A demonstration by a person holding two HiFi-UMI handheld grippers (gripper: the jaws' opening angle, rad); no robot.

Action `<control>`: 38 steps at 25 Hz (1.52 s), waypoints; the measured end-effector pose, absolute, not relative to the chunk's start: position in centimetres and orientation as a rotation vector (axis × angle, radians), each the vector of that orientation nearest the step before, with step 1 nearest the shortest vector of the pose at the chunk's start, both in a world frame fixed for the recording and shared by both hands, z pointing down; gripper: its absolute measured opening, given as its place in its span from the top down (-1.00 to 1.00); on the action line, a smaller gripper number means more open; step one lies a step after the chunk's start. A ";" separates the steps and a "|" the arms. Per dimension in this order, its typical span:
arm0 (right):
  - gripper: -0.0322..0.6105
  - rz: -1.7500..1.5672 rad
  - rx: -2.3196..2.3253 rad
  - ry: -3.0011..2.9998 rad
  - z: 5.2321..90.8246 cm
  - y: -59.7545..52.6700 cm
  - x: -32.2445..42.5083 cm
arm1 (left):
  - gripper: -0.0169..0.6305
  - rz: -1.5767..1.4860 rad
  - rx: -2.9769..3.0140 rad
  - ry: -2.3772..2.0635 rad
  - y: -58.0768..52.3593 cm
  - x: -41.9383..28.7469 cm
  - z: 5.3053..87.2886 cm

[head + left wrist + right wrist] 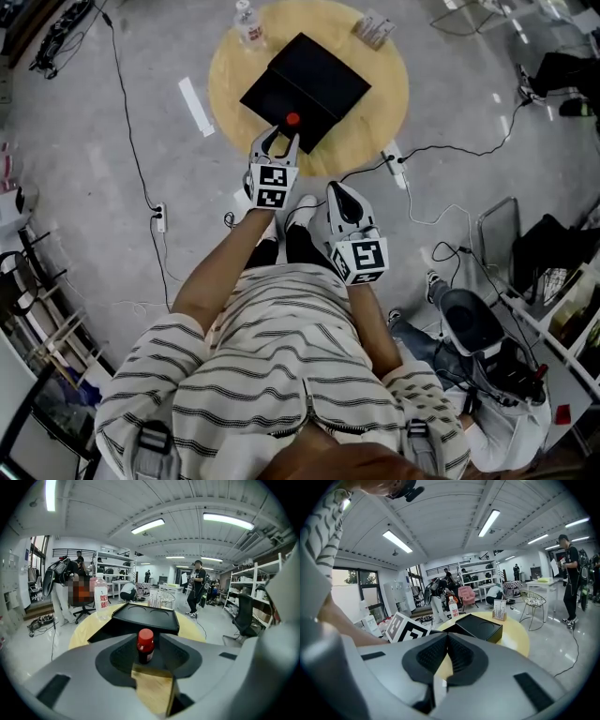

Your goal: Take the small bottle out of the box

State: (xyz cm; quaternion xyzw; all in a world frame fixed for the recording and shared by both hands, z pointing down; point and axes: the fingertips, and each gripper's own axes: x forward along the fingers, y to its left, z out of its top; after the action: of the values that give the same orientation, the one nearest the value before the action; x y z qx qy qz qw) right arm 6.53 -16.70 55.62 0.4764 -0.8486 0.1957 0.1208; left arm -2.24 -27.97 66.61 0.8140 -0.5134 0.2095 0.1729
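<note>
A small dark bottle with a red cap (pixel 145 646) stands upright at the near corner of the black box (pixel 145 618), where the yellow table top (pixel 89 630) begins. My left gripper (pixel 146 638) is open, a jaw on each side of the bottle with a gap to each pad. From the head view the red cap (pixel 292 120) shows just past the left gripper (pixel 281 141), at the box (pixel 305 89) corner. My right gripper (pixel 339 192) hangs lower and nearer to the body, off the table. Its jaws meet at the tips in the right gripper view (pixel 447 637), with nothing between them.
The round yellow table (pixel 375 103) also bears a clear water bottle (pixel 249 23) at its far left and a small card stand (pixel 373 28) at the far right. Cables and a power strip (pixel 394 159) lie on the grey floor around it. People and shelves stand further off.
</note>
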 end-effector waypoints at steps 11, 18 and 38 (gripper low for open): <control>0.84 0.602 1.404 -2.459 56.2 -16.3 7.4 | 0.46 0.610 2.286 -1.454 -28.8 -1.7 68.3; 0.84 0.614 1.403 -2.450 56.3 -16.4 7.2 | 0.45 0.619 2.287 -1.460 -29.9 -1.7 68.9; 0.84 0.628 1.411 -2.430 56.9 -15.9 8.1 | 0.46 0.648 2.292 -1.436 -31.5 -0.7 70.7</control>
State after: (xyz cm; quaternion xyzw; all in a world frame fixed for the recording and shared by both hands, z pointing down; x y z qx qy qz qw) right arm 8.10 -15.91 56.90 0.4858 -0.8367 0.2162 0.1311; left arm -0.72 -31.49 70.74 0.8107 -0.5080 0.2293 0.1791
